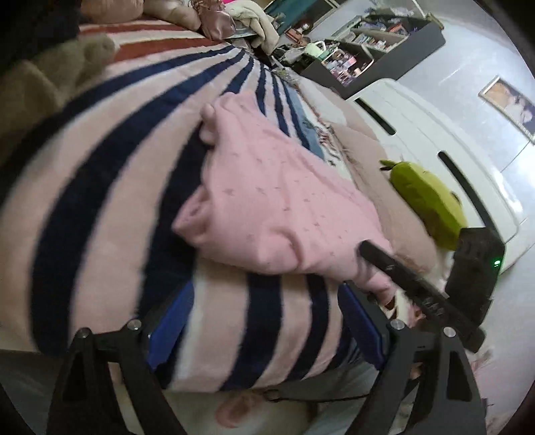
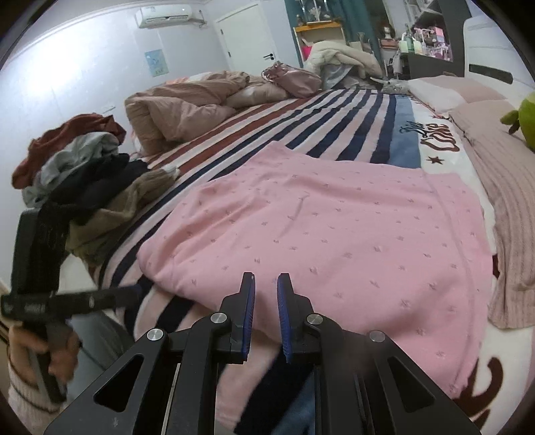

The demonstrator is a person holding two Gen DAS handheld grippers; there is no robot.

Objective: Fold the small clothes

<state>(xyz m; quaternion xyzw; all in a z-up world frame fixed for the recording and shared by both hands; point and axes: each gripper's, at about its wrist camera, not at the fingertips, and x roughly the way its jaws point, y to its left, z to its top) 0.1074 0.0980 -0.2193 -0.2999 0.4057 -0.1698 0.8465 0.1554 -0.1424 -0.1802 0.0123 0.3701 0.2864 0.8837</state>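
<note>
A lived-in home bedroom. A wide bed [image 2: 334, 110] under a striped blanket fills the room, with a crumpled beige duvet [image 2: 180, 103] and a heap of clothes [image 2: 80, 160] on it. A wall air conditioner [image 2: 165, 15], a white door [image 2: 249, 36] and cluttered shelves [image 1: 371, 40] line the walls.
</note>
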